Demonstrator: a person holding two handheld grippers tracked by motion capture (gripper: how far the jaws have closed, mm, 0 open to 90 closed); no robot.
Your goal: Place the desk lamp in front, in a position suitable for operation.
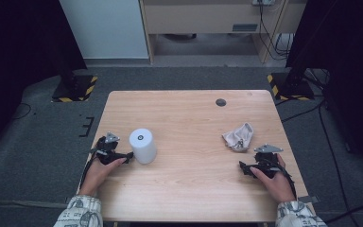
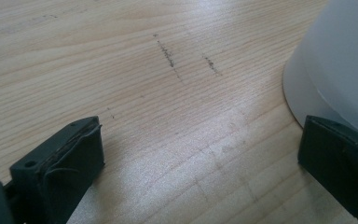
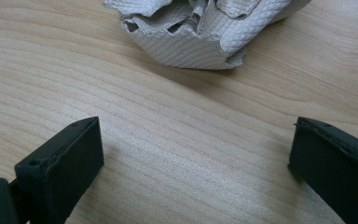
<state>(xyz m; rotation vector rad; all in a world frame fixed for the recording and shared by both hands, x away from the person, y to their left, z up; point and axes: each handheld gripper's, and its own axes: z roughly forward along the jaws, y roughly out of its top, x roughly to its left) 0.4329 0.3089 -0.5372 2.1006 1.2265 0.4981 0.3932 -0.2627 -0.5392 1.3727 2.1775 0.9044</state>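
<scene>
While both hands rest low on the table (image 1: 189, 179), the left gripper (image 1: 128, 156) is wide apart beside the upright paper roll (image 1: 142, 145), its long axis vertical. The right gripper (image 3: 193, 163), also wide, faces the crumpled paper towel (image 3: 205, 32); it should probably approach centred before closing.
</scene>
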